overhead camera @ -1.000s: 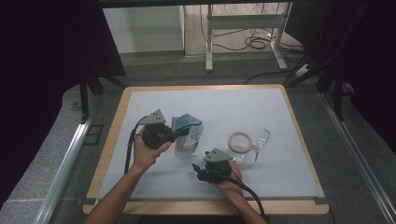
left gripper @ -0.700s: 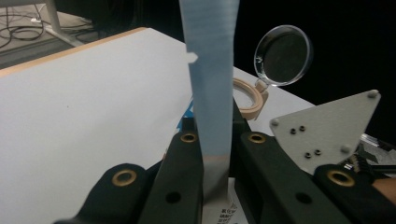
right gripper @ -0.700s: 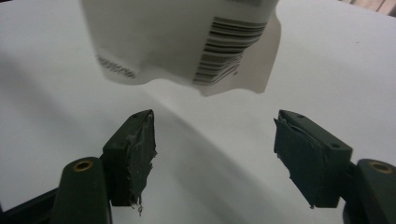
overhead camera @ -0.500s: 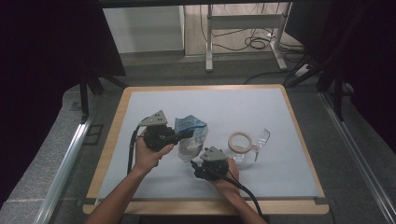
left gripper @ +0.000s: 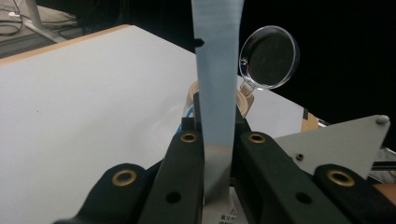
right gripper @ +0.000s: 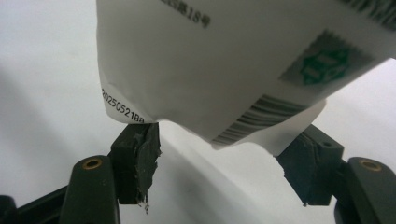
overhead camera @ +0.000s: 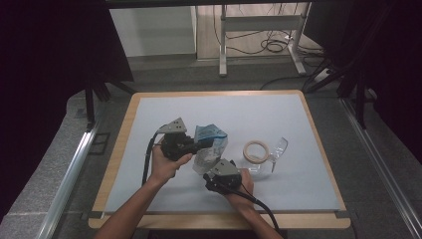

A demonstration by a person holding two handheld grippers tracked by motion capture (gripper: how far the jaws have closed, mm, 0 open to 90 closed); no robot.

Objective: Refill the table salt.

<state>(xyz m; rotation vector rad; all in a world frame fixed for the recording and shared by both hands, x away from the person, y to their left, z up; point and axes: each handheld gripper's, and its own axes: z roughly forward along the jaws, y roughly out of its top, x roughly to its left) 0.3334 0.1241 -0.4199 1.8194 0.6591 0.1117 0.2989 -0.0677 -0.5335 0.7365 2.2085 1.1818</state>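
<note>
A plastic pouch [overhead camera: 210, 145] with a blue top strip [left gripper: 217, 70] and a white printed bottom [right gripper: 224, 60] hangs above the table's middle. My left gripper [overhead camera: 195, 144] is shut on the blue strip, seen close up in the left gripper view [left gripper: 217, 126]. My right gripper [overhead camera: 211, 168] sits just in front of the pouch's lower end. Its jaws have just been closing a little, and in the right gripper view [right gripper: 224, 154] they stand apart. The barcoded corner hangs between the fingertips and slightly above them, and neither pad touches it.
A tape roll [overhead camera: 256, 151] lies right of the pouch on the pale mat [overhead camera: 298, 119]. A clear round plastic piece with a short handle [overhead camera: 278, 148] [left gripper: 270, 57] stands beside it. The table's wooden rim [overhead camera: 119, 149] frames the mat, with dark curtains around.
The left gripper and the pouch have edged slightly to the right. The right gripper has stayed at the pouch's lower end.
</note>
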